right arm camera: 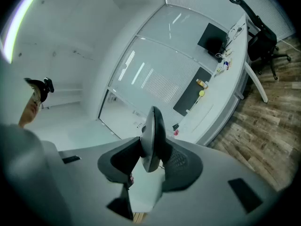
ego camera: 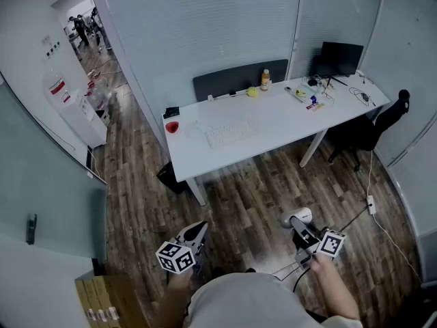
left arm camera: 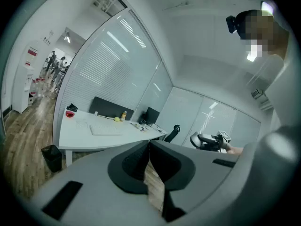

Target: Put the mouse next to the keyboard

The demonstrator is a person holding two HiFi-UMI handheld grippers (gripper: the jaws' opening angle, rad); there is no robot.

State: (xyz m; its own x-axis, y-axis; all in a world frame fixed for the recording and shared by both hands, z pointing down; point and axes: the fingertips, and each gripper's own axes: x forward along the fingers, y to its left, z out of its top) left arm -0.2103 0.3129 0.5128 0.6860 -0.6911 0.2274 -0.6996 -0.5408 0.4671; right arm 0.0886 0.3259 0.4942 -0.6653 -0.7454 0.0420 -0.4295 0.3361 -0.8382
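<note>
A grey-white mouse (ego camera: 298, 217) (right arm camera: 153, 138) sits edge-on between the pads of my right gripper (ego camera: 300, 225) (right arm camera: 151, 147), which is shut on it, over the wooden floor well short of the desk. The white keyboard (ego camera: 230, 132) (left arm camera: 106, 130) lies on the white desk (ego camera: 273, 125), left of its middle. My left gripper (ego camera: 194, 234) (left arm camera: 149, 147) hangs low at the left with its jaws shut and nothing in them. The left gripper view also catches the right gripper with the mouse (left arm camera: 195, 139) off to its right.
The desk carries a red cup (ego camera: 172, 126), a yellow ball (ego camera: 252, 92), a bottle (ego camera: 265, 79), a monitor (ego camera: 339, 59) and small items. A black chair (ego camera: 372, 125) stands at its right end, a bin (ego camera: 167, 178) under its left. Cables and a power strip (ego camera: 371, 203) lie on the floor.
</note>
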